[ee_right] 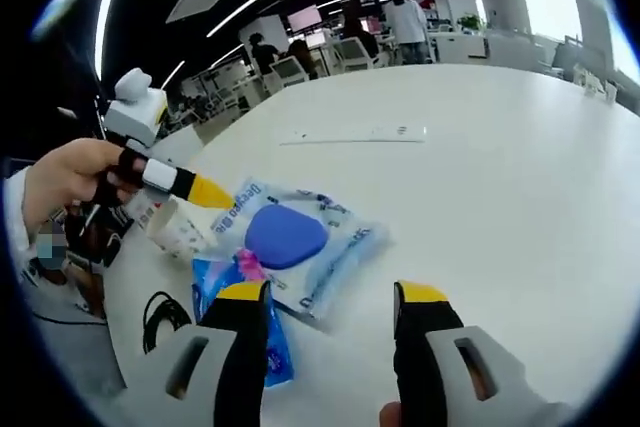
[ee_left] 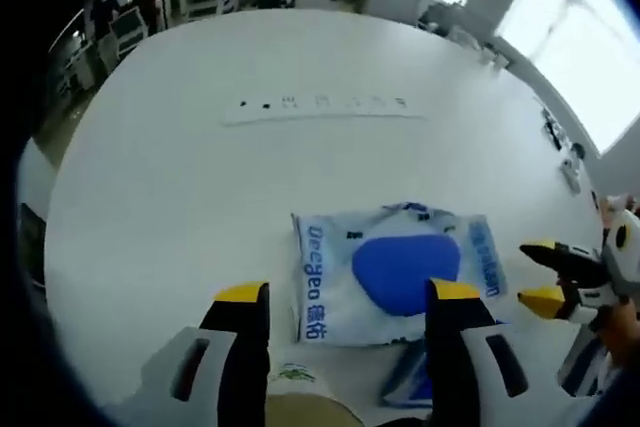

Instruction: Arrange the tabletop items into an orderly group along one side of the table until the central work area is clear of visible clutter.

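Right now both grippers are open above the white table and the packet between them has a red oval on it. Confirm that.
Not quite. The oval on the packet is blue, not red, as the left gripper view shows. The rest holds: left gripper and right gripper are open above the white table.

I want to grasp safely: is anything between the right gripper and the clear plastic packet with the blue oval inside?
Nothing visible: bare white table lies between the open right gripper and the clear plastic packet with the blue oval.
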Motion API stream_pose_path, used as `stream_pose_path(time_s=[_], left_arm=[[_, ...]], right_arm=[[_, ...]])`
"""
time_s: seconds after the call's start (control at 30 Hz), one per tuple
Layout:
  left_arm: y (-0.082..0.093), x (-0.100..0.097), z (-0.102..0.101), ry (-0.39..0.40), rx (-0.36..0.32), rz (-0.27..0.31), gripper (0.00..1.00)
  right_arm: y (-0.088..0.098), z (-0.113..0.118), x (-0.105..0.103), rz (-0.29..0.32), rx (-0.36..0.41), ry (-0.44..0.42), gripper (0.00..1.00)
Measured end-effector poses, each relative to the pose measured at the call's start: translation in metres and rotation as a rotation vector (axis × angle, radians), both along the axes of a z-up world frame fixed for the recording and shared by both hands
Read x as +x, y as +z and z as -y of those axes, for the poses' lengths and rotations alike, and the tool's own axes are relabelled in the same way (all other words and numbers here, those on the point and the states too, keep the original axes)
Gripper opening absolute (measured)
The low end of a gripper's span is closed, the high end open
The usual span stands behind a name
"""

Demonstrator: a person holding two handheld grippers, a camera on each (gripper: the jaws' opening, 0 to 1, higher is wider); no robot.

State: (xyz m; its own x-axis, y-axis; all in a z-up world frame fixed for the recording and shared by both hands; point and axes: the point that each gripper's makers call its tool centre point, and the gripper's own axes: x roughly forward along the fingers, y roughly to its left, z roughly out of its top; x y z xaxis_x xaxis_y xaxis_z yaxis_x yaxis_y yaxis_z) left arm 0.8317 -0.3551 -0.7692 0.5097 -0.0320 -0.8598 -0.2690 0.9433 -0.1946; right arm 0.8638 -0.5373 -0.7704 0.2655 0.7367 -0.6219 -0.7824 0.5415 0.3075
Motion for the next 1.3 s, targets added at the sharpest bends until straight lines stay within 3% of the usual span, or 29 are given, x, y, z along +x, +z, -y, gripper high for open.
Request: stream_pose_path(time_s=[0.17,0.27,0.47,0.73,0.87,1.13,1.3], left_arm=[[-0.004,-0.003,0.002,-0.001,-0.034,-0.023,0.46],[-0.01,-0.006,0.003,-0.032,-0.018,-0.057,0.43],[-0.018,-0.005,-0.003,-0.014,-0.017,-0.081,0.3],[-0.025,-0.008,-0.012,-0.001,0.021,-0.106,0.04],[-0.028,-0.006,-0.013,-0.005,0.015,-0.1,0.02],[-0.022,-0.004,-0.008,0.015,-0.01,-0.081,0.0],[-0.016,-0.001,-0.006,0.002,-0.013,-0.063,0.0]], right_arm=[[-0.009,-0.006,-0.001,-0.012,-0.001,-0.01,0.46],[-0.011,-0.005,0.002,-0.006,-0.007,-0.015,0.46],[-0.017,-0.007,0.007,-0.014,-0.015,-0.025,0.39],[-0.028,-0.012,0.005,-0.03,-0.017,-0.026,0.26],[-0.033,-0.012,0.006,-0.002,-0.034,-0.025,0.18],[-0.027,-0.013,0.013,0.032,-0.032,-0.037,0.02],[-0.018,-0.012,0.017,0.052,-0.018,-0.048,0.0]])
